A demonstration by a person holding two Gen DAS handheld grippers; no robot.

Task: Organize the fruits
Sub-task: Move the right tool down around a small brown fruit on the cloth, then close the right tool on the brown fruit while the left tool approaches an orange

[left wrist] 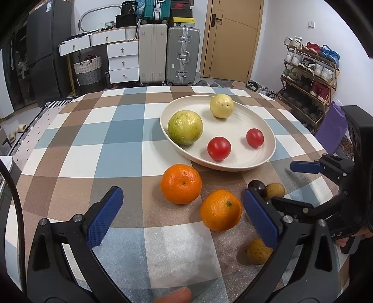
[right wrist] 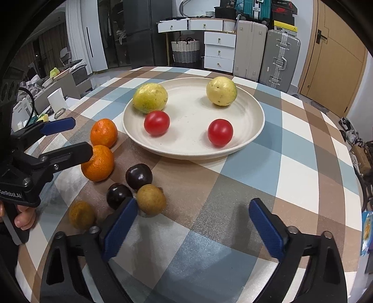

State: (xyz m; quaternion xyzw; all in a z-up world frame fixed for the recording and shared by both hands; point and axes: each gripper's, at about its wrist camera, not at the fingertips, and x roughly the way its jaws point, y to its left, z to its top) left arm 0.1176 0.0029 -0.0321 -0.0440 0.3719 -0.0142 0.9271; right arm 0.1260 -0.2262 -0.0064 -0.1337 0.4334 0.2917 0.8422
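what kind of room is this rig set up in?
Most likely a lived-in home, perhaps a dining corner near the entry. Cues: a table with a checked tablecloth holding a plate of fruit, a loaded shoe rack, and suitcases stacked beside a white drawer unit.

Legible markings: "GenRobot.AI" in white on the black body of the left gripper point(right wrist: 67, 137). The number "36" on a dark box point(right wrist: 229, 4) stacked above the drawers.

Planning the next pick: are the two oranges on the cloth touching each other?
Cannot tell. The left wrist view suggests a sliver between the oranges; the right wrist view has the left gripper covering it.
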